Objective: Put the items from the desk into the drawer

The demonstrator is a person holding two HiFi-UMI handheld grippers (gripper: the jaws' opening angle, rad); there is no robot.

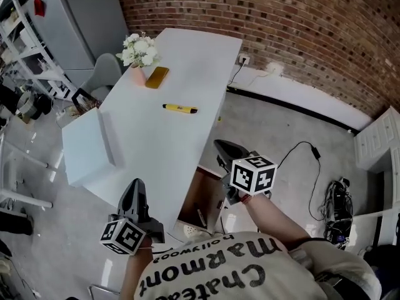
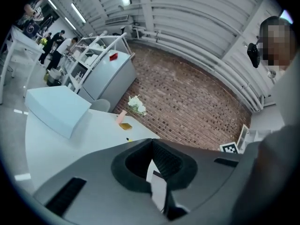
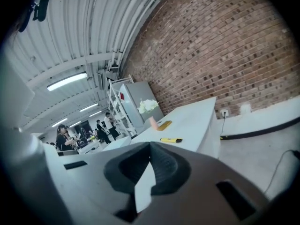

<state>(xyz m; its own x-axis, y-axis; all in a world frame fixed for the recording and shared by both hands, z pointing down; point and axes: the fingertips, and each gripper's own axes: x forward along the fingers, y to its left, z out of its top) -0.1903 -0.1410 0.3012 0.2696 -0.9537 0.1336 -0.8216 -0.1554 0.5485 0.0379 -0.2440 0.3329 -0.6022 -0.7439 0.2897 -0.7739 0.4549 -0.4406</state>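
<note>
On the white desk (image 1: 159,149) lie a yellow pen (image 1: 180,109) and a flat gold item (image 1: 157,77), the latter beside a pink vase of white flowers (image 1: 139,52). The pen (image 3: 171,140) and gold item (image 3: 164,124) also show in the right gripper view. A white box (image 1: 87,145) sits at the desk's left edge. Below the desk's near right side a brown opening (image 1: 197,202) shows; I cannot tell whether it is the drawer. My left gripper (image 1: 134,189) is shut and empty over the desk's near corner. Right of the desk's edge, my right gripper (image 1: 224,145) is shut and empty too.
A grey chair (image 1: 106,70) and a grey cabinet (image 1: 81,17) stand behind the desk's left side. Black cables (image 1: 300,152) trail on the floor at the right, near a white cabinet (image 1: 378,139). A brick wall (image 1: 300,24) runs along the back.
</note>
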